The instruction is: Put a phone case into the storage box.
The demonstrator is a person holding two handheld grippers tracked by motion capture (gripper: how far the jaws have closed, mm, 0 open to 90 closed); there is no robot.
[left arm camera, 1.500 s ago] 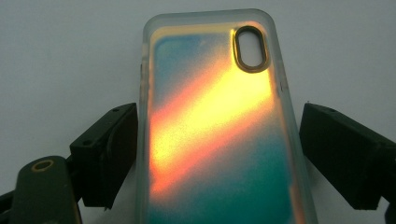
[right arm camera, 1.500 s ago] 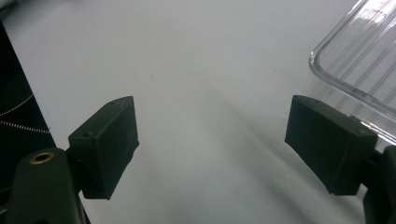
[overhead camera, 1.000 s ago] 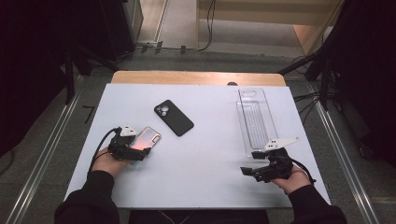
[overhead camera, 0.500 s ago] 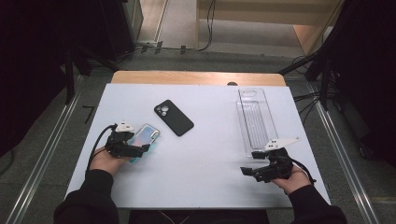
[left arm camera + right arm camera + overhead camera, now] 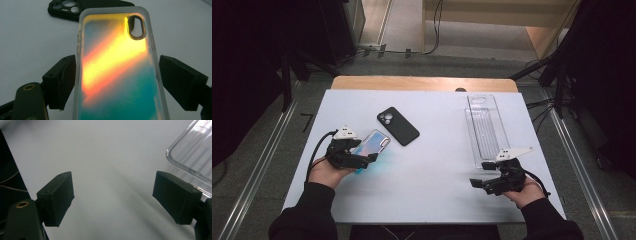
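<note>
An iridescent phone case (image 5: 376,141), orange and teal with frosted edges, is tilted up off the white table (image 5: 437,165) at the left. My left gripper (image 5: 364,153) is shut on it. In the left gripper view the black jaws press both long sides of the iridescent case (image 5: 117,75), camera cut-out at the far end. A black phone case (image 5: 398,126) lies flat just beyond it, and its camera holes (image 5: 67,3) show at the top of the left gripper view. My right gripper (image 5: 477,182) rests open near the table's front right, nothing between its jaws (image 5: 113,195).
A long clear plastic tray (image 5: 486,130) lies at the right, reaching from the far edge to just ahead of my right gripper; its near corner (image 5: 195,152) shows in the right gripper view. A wooden strip (image 5: 422,83) borders the table's far side.
My left gripper has risen with the iridescent case, lifting it off the table and tipping it up. The right gripper has stayed where it was.
</note>
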